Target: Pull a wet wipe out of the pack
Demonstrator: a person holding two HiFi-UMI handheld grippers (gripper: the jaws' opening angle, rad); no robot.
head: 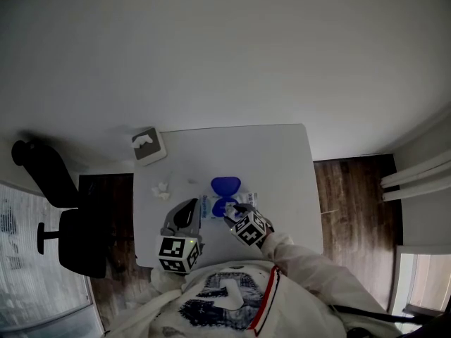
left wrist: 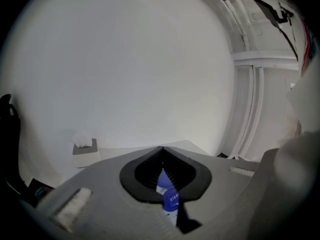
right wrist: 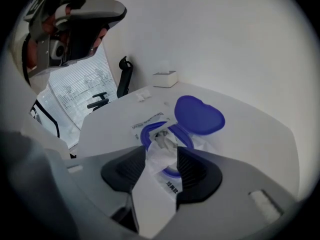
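White rectangular table (head: 282,160), smooth matte top, filled the middle of the head view; dark wood-grain floor (head: 352,196) lay on either side of it.

Right arm in a white sleeve (head: 310,266) reached from the lower right up toward frame centre. Right gripper (right wrist: 162,151) tilted steeply down over the pack (right wrist: 145,120). Left gripper (head: 189,208) lay flatter, at lower centre-left, its tip just beside the pack's left end.

The pack was a flat, white, glossy pouch with print, lying at the table's centre. Its rounded, heart-shaped blue plastic lid (right wrist: 199,115) stood flipped open toward the far side, and a blue ring (right wrist: 148,133) rimmed the opening.

Wet wipe (right wrist: 162,159), white, crumpled and soft, stood as a tuft out of that opening. The right claw's ribbed black pads pressed it from both sides.

In the left gripper view the left claw's tips met, closed. A sliver of the pack showed through the gap behind them; no grip on it could be made out.
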